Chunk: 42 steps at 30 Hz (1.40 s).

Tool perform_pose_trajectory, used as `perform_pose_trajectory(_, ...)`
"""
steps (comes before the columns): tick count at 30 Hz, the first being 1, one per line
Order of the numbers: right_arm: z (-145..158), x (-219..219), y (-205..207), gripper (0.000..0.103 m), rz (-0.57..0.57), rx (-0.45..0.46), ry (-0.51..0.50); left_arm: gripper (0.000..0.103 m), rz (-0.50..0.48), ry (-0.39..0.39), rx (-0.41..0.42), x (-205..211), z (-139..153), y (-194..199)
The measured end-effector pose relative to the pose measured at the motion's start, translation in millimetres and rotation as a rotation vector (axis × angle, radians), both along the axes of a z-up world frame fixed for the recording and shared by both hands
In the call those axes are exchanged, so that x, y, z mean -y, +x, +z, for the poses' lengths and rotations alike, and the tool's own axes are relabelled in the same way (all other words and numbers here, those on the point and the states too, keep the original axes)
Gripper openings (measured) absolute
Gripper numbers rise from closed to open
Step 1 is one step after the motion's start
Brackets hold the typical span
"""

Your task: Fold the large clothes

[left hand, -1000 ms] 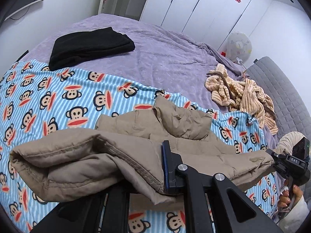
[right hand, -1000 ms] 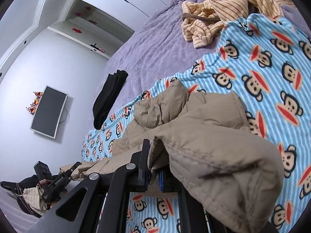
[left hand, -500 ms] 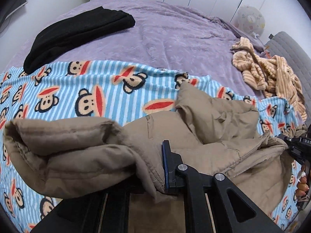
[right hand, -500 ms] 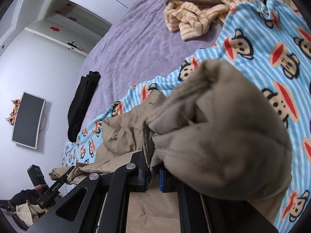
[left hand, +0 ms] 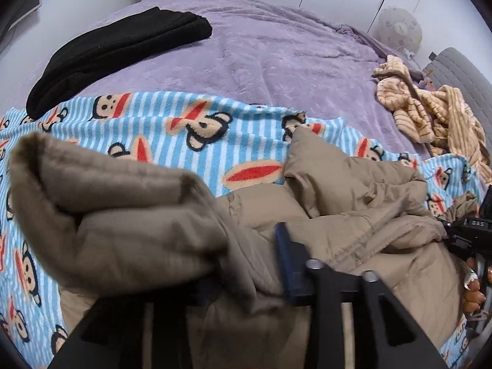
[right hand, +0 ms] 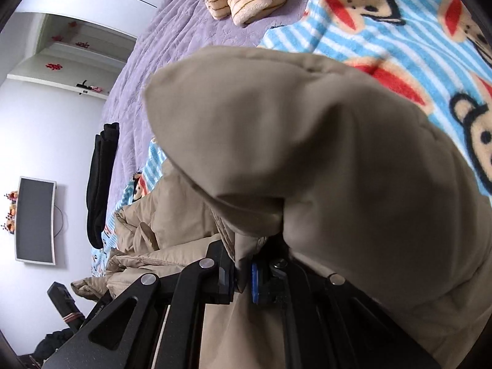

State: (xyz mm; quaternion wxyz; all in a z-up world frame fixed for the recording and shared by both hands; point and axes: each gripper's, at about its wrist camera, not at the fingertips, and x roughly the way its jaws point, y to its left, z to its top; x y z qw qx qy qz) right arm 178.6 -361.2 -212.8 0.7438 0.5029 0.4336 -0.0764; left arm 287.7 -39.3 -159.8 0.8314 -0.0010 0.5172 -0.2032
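A tan padded jacket [left hand: 338,190] lies on a blue striped monkey blanket [left hand: 184,129], with its near part folded over into a thick roll [left hand: 123,215]. My left gripper [left hand: 240,270] is low over the jacket and its jaws are opening. The blue pad [left hand: 286,261] stands clear on the right; loose fabric still lies between the jaws and hides the other finger. My right gripper [right hand: 243,276] is shut on a fold of the jacket [right hand: 338,169], which bulges over its fingers. In the left wrist view the right gripper [left hand: 470,233] shows at the jacket's right end, a hand beneath it.
A purple bed cover [left hand: 276,46] stretches beyond the blanket. On it lie a folded black garment [left hand: 123,40] at the far left and a crumpled striped beige garment [left hand: 430,113] at the right. A grey headboard [left hand: 455,64] stands behind that. A screen [right hand: 35,220] hangs on the wall.
Both grippers came down toward the bed, carrying the jacket's edge over onto itself. The left jaws have spread apart, and the fabric that they pinched now lies loose.
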Motion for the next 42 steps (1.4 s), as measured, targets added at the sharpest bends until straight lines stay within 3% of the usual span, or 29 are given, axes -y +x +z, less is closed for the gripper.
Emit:
perform_pose_trajectory(1, 3, 0, 0, 0.009, 0.002, -0.005, -0.001, 0.089, 0.009, -0.008, 0.029, -5, 11, -5)
perform_pose_trajectory(2, 7, 0, 1, 0.012, 0.011, -0.011, -0.005, 0.09, 0.012, -0.015, 0.066, -10, 23, -10)
perform_pose_trajectory(3, 13, 0, 1, 0.021, 0.027, -0.01, -0.01, 0.09, 0.006, -0.019, 0.094, -14, 33, -15)
perform_pose_trajectory(6, 40, -3, -7, 0.066, 0.073, 0.039, -0.058, 0.09, -0.001, -0.02, 0.134, -15, 53, -22)
perform_pose_trajectory(8, 58, -9, -14, 0.067, 0.096, 0.079, -0.106, 0.09, -0.06, -0.062, 0.107, -6, 53, -22)
perform_pose_trajectory(9, 67, -16, -17, 0.062, 0.126, 0.1, -0.13, 0.083, -0.101, -0.083, 0.088, 2, 50, -23)
perform_pose_trajectory(10, 72, -24, -18, 0.044, 0.159, 0.121, -0.148, 0.071, -0.129, -0.084, 0.076, 12, 43, -25)
perform_pose_trajectory(12, 74, -47, -14, 0.026, 0.253, 0.127, -0.185, 0.07, -0.166, -0.066, 0.055, 35, 26, -27)
perform_pose_trajectory(16, 47, -92, 5, 0.022, 0.404, 0.076, -0.262, 0.07, -0.185, 0.02, 0.077, 76, -13, -32)
perform_pose_trajectory(19, 24, -102, 20, 0.018, 0.41, 0.056, -0.287, 0.07, -0.163, 0.077, 0.119, 89, -30, -24)
perform_pose_trajectory(21, 11, -101, 26, 0.016, 0.401, 0.06, -0.303, 0.07, -0.138, 0.081, 0.1, 92, -38, -12)
perform_pose_trajectory(25, -3, -92, 49, 0.009, 0.389, 0.041, -0.275, 0.07, -0.14, 0.085, 0.089, 82, -35, 4)
perform_pose_trajectory(27, 1, -84, 49, 0.006, 0.4, 0.033, -0.246, 0.07, -0.127, 0.16, 0.153, 67, -29, 9)
perform_pose_trajectory(29, 14, -68, 39, 0.007, 0.398, 0.019, -0.32, 0.07, -0.087, 0.226, 0.185, 42, -28, 20)
perform_pose_trajectory(31, 24, -41, 22, 0.007, 0.347, -0.025, -0.411, 0.07, -0.022, 0.245, 0.164, 13, -34, 35)
perform_pose_trajectory(33, 21, -8, 3, 0.006, 0.257, -0.08, -0.439, 0.07, 0.029, 0.22, 0.12, -7, -46, 47)
perform_pose_trajectory(35, 7, 23, -14, 0.006, 0.159, -0.114, -0.388, 0.072, 0.039, 0.191, 0.091, -11, -57, 55)
perform_pose_trajectory(38, -21, 45, -21, 0.0, 0.065, -0.094, -0.266, 0.073, 0.037, 0.221, 0.112, 1, -68, 59)
perform_pose_trajectory(42, -36, 41, -6, 0.0, 0.072, -0.094, -0.306, 0.075, 0.059, 0.215, 0.1, 4, -73, 66)
